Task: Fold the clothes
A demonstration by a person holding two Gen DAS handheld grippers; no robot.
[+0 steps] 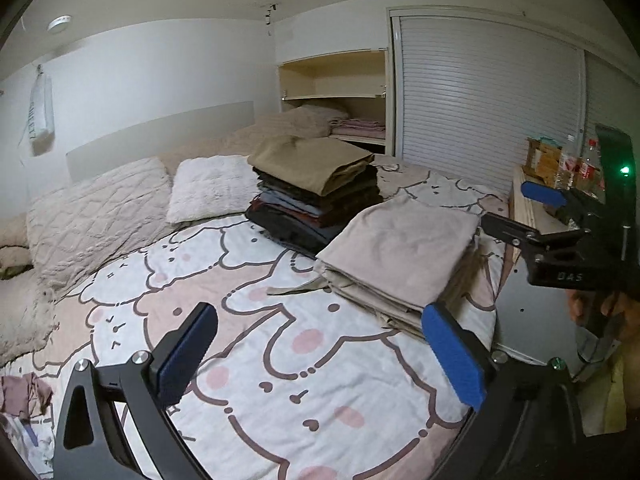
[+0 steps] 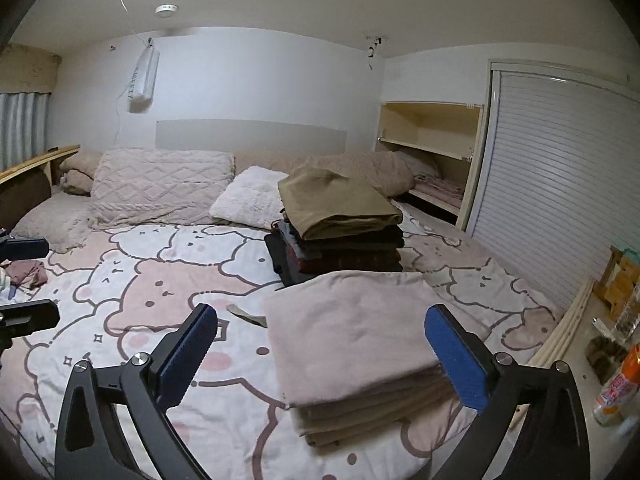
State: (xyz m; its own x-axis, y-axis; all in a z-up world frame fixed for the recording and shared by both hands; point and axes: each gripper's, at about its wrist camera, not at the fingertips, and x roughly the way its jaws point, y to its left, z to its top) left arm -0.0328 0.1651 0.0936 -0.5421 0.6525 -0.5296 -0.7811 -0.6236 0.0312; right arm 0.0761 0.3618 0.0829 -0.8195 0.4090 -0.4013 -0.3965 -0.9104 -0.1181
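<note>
A low stack of folded pale pink and beige clothes (image 1: pixel 394 258) (image 2: pixel 352 344) lies on the bear-print bedspread (image 1: pixel 256 320) (image 2: pixel 132 280). Behind it stands a taller stack of dark folded clothes (image 1: pixel 316 196) (image 2: pixel 340 236) topped by an olive garment. My left gripper (image 1: pixel 320 356) is open over the bedspread, left of the pale stack, holding nothing. My right gripper (image 2: pixel 320 356) is open just above the pale stack's near edge, empty; it also shows at the right of the left wrist view (image 1: pixel 516 210). A crumpled mauve garment (image 1: pixel 24 394) (image 2: pixel 28 272) lies at the bed's left edge.
Pillows (image 1: pixel 100 208) (image 2: pixel 160 186) and a fluffy white cushion (image 2: pixel 250 196) line the headboard. An open shelf unit (image 1: pixel 340 92) holds folded linen. A slatted wardrobe door (image 2: pixel 560 180) is on the right. A side ledge (image 2: pixel 576 344) carries bottles and boxes.
</note>
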